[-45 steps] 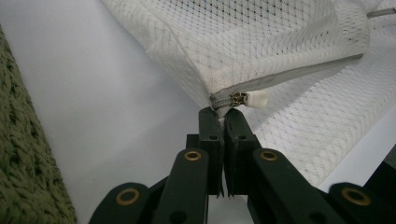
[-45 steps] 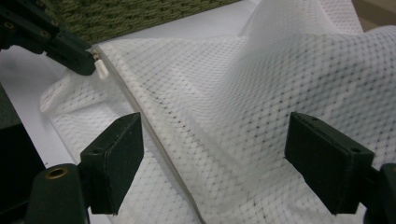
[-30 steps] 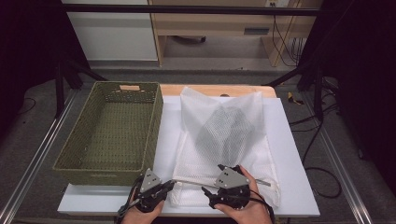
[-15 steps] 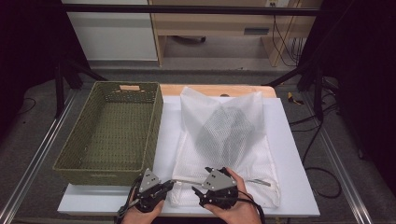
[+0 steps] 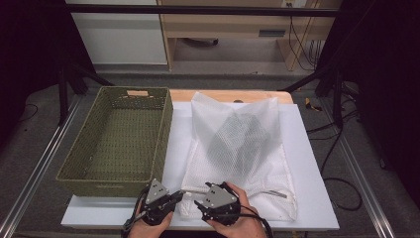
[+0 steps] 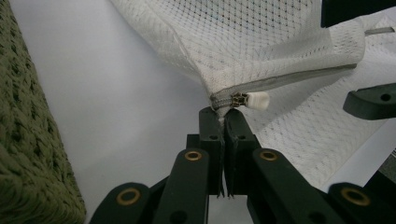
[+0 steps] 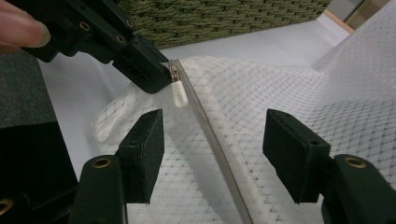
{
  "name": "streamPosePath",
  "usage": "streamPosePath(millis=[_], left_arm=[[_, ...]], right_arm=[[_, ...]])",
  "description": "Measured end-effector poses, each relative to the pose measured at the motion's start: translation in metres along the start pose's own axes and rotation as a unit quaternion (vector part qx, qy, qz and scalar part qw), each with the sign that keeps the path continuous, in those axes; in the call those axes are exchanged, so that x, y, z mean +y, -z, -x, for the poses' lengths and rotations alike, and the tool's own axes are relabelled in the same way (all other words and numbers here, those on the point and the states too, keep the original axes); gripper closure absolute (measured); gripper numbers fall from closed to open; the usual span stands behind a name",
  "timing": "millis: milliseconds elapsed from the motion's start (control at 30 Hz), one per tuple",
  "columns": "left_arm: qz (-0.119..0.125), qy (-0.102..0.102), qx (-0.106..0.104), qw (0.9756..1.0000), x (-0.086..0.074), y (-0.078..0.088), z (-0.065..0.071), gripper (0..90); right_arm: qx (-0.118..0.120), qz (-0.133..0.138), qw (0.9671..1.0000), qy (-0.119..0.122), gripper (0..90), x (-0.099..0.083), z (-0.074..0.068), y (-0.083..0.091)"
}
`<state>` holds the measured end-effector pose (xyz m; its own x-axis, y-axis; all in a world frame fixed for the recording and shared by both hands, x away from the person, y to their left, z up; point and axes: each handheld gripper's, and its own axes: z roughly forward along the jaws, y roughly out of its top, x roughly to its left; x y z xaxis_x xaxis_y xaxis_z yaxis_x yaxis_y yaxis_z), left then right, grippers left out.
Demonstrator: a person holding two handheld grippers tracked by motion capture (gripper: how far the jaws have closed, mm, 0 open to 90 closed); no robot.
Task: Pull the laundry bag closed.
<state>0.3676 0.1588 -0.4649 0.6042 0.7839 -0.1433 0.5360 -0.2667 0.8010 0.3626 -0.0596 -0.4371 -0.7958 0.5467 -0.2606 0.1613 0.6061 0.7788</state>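
While zipped, the mesh bag (image 5: 237, 148) holds dark clothing (image 5: 236, 141).

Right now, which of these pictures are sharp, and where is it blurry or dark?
High view: soft, dark at the edges, the mesh bag evenly lit. Left gripper view: zipper pull crisp, basket blurred. Right gripper view: the near jaws soft, the zipper sharper.
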Motion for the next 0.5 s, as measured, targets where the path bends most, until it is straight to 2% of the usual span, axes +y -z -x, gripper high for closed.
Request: streamPosePath(millis=[500], left_arm=[[0.003,0.003,0.000,1.0000,0.001,0.002,0.000,87.5]], right_arm=[[0.007,-0.003,0.9996,0.025,53.8,0.004,-0.014,-0.010]])
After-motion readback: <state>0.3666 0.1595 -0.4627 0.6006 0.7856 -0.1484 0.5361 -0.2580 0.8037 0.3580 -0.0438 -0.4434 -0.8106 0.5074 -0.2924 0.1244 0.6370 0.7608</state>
